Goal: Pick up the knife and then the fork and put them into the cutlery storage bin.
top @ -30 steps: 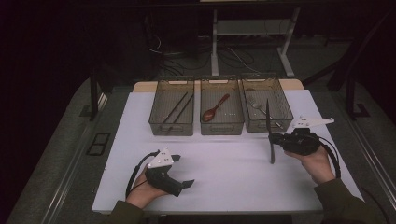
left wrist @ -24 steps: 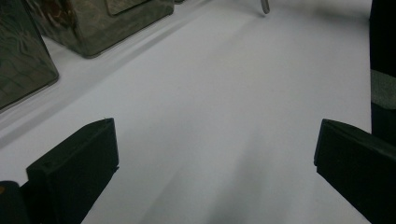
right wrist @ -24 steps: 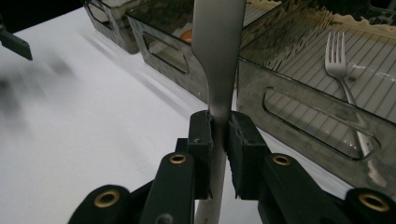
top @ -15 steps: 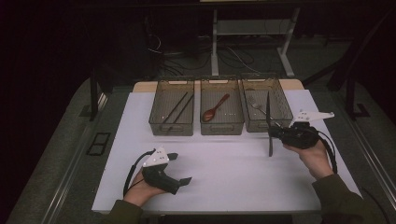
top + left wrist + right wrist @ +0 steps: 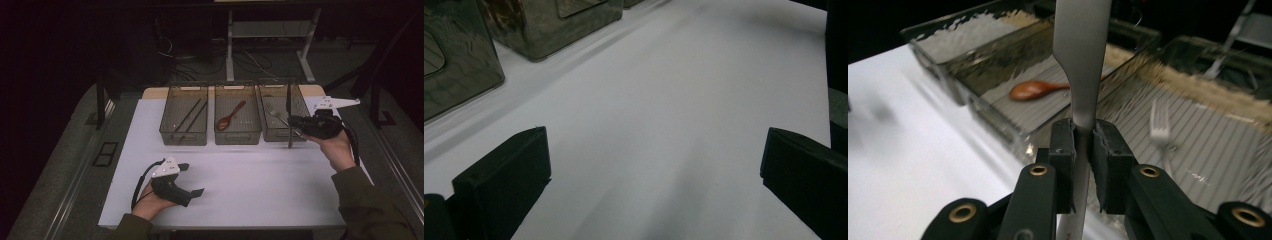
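— Right gripper (image 5: 295, 121)?
— Clamped on a flat metal utensil handle (image 5: 1082, 60), pads pressed against both faces. Held above the near rim of the right bin (image 5: 301, 102), at the table's right side.

— Which way does the utensil run?
— Long axis upright in the high view (image 5: 289, 117): one end up over the bin, the other down toward the white table (image 5: 260, 185), just in front of the bin's near wall. Rising straight up between the jaws in the right gripper view. Can't tell what kind of utensil; both ends too dim or cut off.

— Left gripper (image 5: 192, 180)?
— Spread wide, nothing between the jaws. Low over the near left part of the table, pointing right, well apart from the bins. Bare white surface between the jaws in the left gripper view (image 5: 654, 170).

— Bins?
— Three clear mesh-walled ones in a row at the far side, just beside one another. Left bin (image 5: 166, 131): dark chopsticks (image 5: 190, 117) lying diagonally. Middle bin (image 5: 238, 135): one brown wooden spoon (image 5: 230, 116), bowl toward the near left, handle toward the far right. Right bin: a silver fork (image 5: 1160, 124) lying flat on the floor.

— Hands?
— Right hand (image 5: 337, 150) around its gripper from the near side, grey plate on top. Left hand (image 5: 150, 202) under its gripper near the table's near edge.
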A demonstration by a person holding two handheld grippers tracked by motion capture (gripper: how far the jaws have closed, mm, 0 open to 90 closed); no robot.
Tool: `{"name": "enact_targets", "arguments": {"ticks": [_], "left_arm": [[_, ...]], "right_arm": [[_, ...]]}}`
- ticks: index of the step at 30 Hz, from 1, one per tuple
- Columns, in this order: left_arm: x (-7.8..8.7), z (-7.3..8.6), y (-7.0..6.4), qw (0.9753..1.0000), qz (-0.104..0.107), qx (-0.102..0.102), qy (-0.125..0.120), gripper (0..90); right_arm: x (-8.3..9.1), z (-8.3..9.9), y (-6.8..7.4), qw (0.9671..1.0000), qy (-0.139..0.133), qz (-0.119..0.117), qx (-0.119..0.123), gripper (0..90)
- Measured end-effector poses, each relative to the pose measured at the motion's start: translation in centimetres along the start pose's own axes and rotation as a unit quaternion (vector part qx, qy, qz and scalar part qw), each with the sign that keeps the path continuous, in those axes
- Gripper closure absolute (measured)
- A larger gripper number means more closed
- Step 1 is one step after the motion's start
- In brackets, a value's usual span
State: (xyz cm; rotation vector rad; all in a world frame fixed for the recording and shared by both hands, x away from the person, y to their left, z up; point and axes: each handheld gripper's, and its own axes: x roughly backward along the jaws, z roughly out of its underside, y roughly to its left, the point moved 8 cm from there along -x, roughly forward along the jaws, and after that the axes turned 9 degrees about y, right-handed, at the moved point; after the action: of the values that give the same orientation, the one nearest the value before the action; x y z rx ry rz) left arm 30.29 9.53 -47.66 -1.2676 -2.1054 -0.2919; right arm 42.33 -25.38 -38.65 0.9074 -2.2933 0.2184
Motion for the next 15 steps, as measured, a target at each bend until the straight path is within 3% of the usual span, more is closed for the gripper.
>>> {"name": "enact_targets", "arguments": {"ticks": [8, 15], "left_arm": [[0.0, 0.0, 0.0, 1.0000, 0.002, 0.001, -0.001, 0.0], [0.1, 0.0, 0.0, 1.0000, 0.001, 0.000, -0.002, 0.0]], "right_arm": [[0.1, -3.2, -3.2, 0.9991, -0.002, 0.041, -0.004, 78.8], [-1.0, -4.6, -6.5, 0.9972, 0.020, 0.072, -0.009, 78.8]]}}
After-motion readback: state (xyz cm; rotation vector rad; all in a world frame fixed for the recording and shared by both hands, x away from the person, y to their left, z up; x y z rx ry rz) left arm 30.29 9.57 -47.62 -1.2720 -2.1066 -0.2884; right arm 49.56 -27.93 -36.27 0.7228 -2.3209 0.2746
